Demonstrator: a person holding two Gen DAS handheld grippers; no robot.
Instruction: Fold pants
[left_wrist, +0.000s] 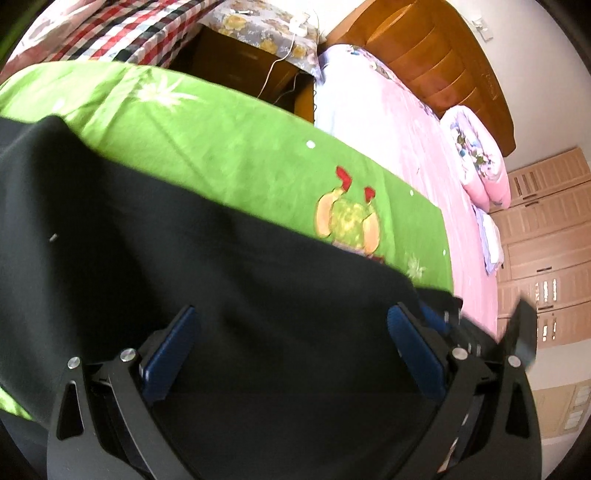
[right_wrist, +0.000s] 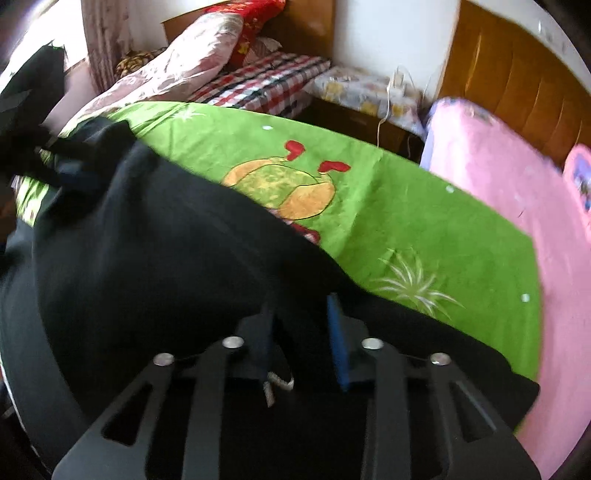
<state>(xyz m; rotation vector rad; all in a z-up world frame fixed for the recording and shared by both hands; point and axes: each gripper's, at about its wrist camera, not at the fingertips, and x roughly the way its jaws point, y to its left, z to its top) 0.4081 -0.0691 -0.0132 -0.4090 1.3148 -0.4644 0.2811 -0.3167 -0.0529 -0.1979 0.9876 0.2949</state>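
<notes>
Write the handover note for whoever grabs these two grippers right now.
Left gripper: jaws wide open over the pants, holding nothing.
Right gripper: jaws narrowed with black cloth between them; looks like a pinch on the pants' near edge, though blur keeps this unsure.
Pants: spread, rumpled, across the green sheet on the bed.
Done: no neat fold shows yet.
Left: get a left grip, then fold and flatten.

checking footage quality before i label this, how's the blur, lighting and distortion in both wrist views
Left wrist view: motion blur smears the black pants and green sheet, fisheye bends the headboard. Right wrist view: similar blur, window glare blows out the upper left, the pants show almost no fold detail.
</notes>
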